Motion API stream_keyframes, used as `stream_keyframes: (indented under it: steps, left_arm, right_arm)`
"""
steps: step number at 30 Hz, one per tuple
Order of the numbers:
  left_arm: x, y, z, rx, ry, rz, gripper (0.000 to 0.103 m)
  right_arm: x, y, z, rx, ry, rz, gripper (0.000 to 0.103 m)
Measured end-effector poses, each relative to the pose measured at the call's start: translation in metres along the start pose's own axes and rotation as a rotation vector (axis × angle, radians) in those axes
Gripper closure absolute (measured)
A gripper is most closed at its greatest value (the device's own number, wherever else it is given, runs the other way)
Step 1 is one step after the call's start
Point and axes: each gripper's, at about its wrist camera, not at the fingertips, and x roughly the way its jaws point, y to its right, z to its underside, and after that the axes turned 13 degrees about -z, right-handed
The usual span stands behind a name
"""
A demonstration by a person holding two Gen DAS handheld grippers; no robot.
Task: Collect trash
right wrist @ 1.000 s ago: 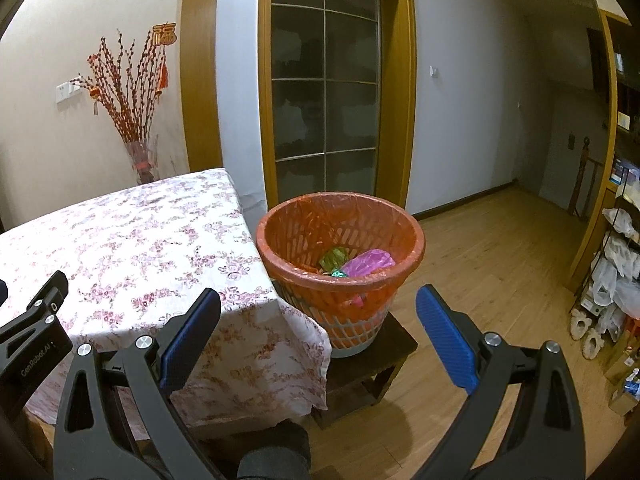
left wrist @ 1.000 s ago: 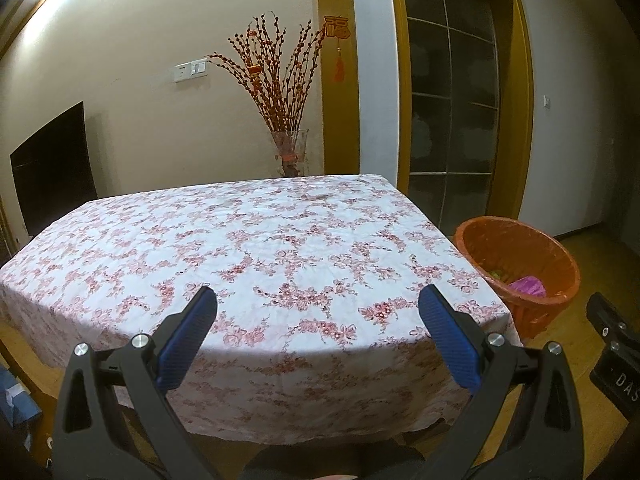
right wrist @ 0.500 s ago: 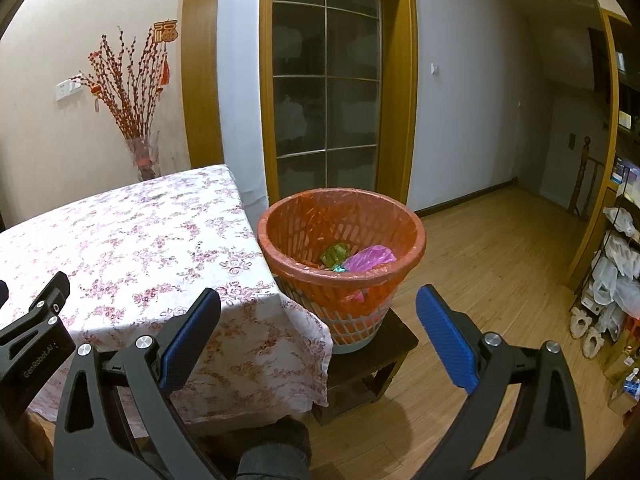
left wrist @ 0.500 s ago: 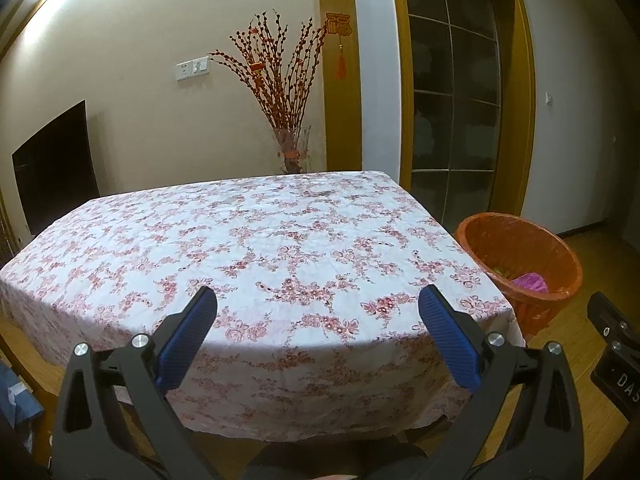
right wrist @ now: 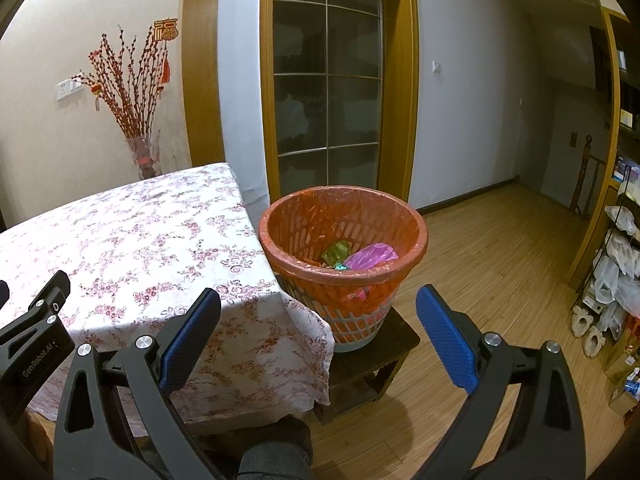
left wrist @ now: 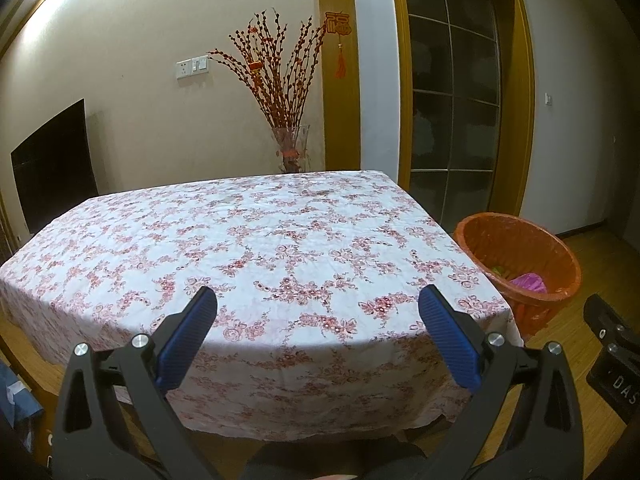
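Your left tongs [left wrist: 318,334] and right tongs [right wrist: 318,334] are both wide open and hold nothing. The wrappers [right wrist: 362,257] sit in the bin [right wrist: 344,240], right of the surface [left wrist: 240,248], so trash drops in.

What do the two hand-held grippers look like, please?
Both match: the left hand-held gripper and the right hand-held gripper have black triangular-cutout arms with silver screws and ribbed blue pads. The left one's black body, seen from the right wrist view, carries white "GenRobot.AI" lettering.

Black tongs [left wrist: 318,316], blue ribbed pads [left wrist: 186,342]
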Motion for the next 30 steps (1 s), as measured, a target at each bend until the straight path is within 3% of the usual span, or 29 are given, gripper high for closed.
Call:
stream_keyframes:
  steps: [30]
  left_arm:
    - [-0.0011,0.0027,0.0005,-0.002,-0.003,-0.002,0.004]
  right_arm:
    - [0.0005,0.0006,-0.0002,0.001,-0.003,-0.002,0.006]
